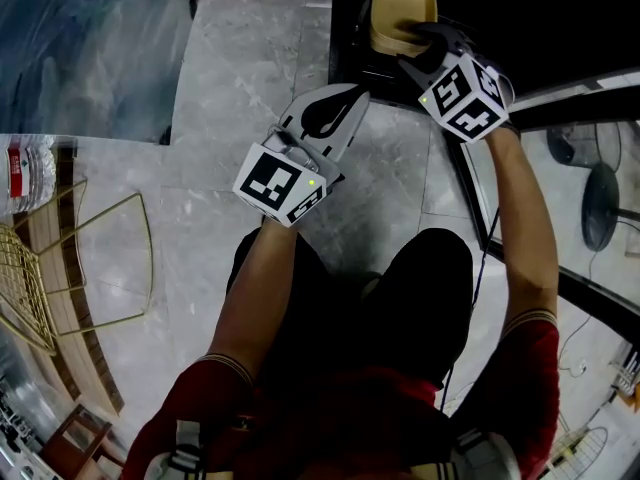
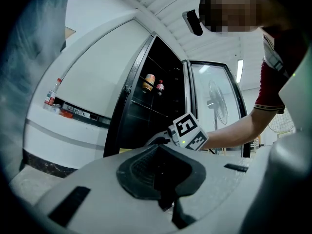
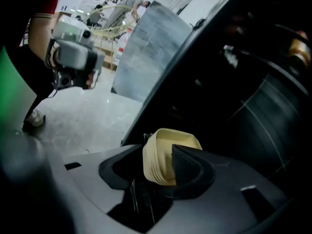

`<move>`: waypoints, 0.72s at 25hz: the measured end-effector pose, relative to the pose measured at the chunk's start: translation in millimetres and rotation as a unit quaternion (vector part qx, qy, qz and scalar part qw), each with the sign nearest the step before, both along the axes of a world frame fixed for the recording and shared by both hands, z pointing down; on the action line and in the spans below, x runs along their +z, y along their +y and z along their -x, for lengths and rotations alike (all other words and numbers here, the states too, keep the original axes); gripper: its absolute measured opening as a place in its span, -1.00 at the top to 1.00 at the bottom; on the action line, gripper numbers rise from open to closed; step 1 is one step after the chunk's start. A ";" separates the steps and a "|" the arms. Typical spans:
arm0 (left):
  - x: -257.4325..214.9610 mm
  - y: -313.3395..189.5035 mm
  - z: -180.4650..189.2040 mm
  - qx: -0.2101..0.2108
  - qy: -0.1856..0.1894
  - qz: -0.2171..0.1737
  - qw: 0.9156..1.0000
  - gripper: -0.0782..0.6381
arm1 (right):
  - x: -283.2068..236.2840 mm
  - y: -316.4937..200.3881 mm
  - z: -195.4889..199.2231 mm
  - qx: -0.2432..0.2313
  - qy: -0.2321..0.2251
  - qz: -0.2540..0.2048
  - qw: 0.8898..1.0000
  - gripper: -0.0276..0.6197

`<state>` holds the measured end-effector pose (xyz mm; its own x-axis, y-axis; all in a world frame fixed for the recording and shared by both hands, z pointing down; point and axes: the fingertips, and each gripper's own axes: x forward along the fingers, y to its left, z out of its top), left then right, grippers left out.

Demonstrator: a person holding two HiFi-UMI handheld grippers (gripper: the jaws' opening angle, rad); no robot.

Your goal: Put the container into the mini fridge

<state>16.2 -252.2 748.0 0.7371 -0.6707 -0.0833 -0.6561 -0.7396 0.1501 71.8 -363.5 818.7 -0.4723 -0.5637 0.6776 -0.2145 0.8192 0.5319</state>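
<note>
The pale marble floor (image 1: 250, 58) fills most of the head view. At its top stands the mini fridge (image 2: 92, 96), white outside and black inside. Its glass door (image 2: 214, 106) is swung open on the person's right. The person stands before it with both forearms stretched out. At the left edge of the head view is a gold wire chair (image 1: 100, 258).

The left claw (image 1: 345, 98) hangs level over the floor, short of the fridge. Its jaws are together with nothing between them. The right claw (image 3: 156, 167) reaches into the fridge opening and tilts downward. Its jaws stand wide apart on either side of the container (image 1: 400, 13) without clamping it. Whether the nearer pad touches it cannot be told.

The beige container, ribbed along its side, sits inside the black cabinet near the front edge. Higher up on a shelf are a yellow can (image 2: 149, 83) and a small red bottle (image 2: 160, 87).
</note>
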 end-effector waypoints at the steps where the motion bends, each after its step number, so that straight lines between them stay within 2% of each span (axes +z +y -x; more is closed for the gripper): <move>1: 0.0 0.4 0.0 -0.001 -0.001 -0.001 1.000 0.76 | -6.7 5.2 0.4 0.003 -0.021 -0.006 1.000 0.34; 4: -0.4 1.1 -0.1 0.000 -0.003 -0.002 1.000 0.76 | -28.8 24.9 3.4 0.016 -0.100 -0.014 0.995 0.55; 7: -0.8 0.9 -1.6 0.002 -0.006 -0.004 1.000 0.76 | -48.7 45.9 4.7 0.032 -0.181 -0.010 0.983 0.79; 9: -0.1 1.2 -3.4 0.003 -0.011 -0.005 1.000 0.76 | -56.5 58.7 3.3 0.042 -0.225 -0.004 0.974 0.87; 18: -11.7 10.4 -8.1 0.005 -0.034 -0.023 0.999 0.76 | -80.7 108.1 13.7 0.023 -0.345 0.013 0.938 0.91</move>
<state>24.3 -241.8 736.3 0.7483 -0.6604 -0.0630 -0.6566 -0.7508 0.0715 58.1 -255.4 738.0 -0.7787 -0.5822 0.2336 -0.5364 0.8111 0.2333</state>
